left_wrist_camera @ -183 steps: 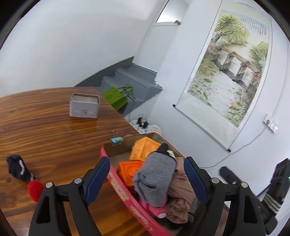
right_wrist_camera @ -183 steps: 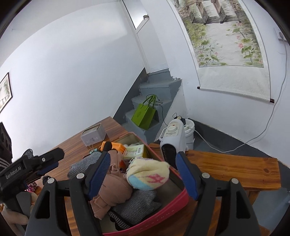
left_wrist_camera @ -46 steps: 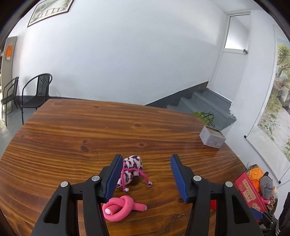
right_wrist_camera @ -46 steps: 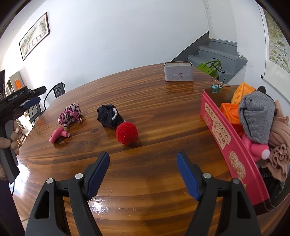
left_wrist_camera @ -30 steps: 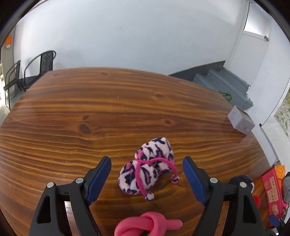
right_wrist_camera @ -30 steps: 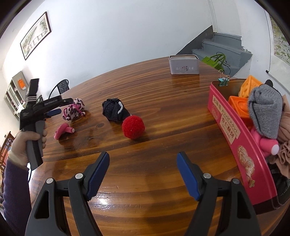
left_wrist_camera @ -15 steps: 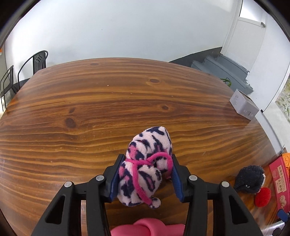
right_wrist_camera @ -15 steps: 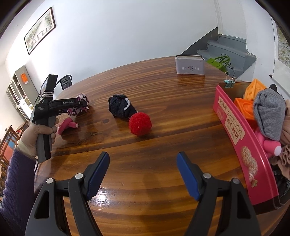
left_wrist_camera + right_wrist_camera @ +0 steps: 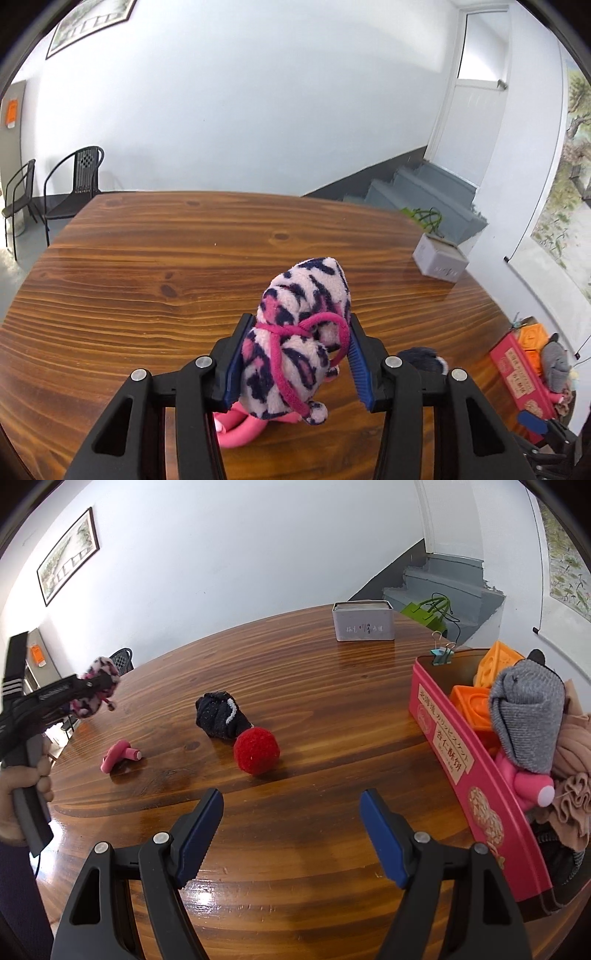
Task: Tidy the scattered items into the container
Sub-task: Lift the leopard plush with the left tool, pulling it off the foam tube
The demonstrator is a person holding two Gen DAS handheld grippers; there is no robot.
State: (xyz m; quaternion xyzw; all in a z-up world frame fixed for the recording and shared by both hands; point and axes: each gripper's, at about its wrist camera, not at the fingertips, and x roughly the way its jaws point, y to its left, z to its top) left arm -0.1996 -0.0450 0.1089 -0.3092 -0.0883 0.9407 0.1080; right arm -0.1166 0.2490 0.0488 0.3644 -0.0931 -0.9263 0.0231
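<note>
Far left of the right wrist view: a person's hand [image 9: 22, 786] grips the handle of the left gripper [image 9: 96, 686], held up off the wooden table [image 9: 332, 709]. Its jaws are clamped on a pink leopard-print plush [image 9: 96, 691], which is lifted clear of the wood. In the left wrist view the same plush [image 9: 295, 339] fills the gap between the blue pads [image 9: 236, 363], both pads pressing its sides, pink cord looped around it, one tasselled end dangling below.

Below and just right of it, a pink knotted tube [image 9: 117, 755] lies flat on the table; in the left wrist view it peeks out under the plush [image 9: 236, 430].

Middle of the table: a dark navy sock bundle [image 9: 219, 716] with a white trim, and a red pom-pom ball [image 9: 256, 750] touching its right side.

Near edge, centre: right gripper [image 9: 291, 838], jaws standing wide apart with nothing between them, only bare table beneath.

Further back, right of centre: a grey tin box [image 9: 362, 622] upright near the far table edge, well apart from the rest.

Right edge: the pink container [image 9: 480, 786], already well filled — orange blocks [image 9: 476, 707], a grey rolled sock [image 9: 528, 720] on top, beige cloth [image 9: 574, 760], a pink toy [image 9: 528, 786]. A binder clip [image 9: 441, 653] sits on its far corner rim.
</note>
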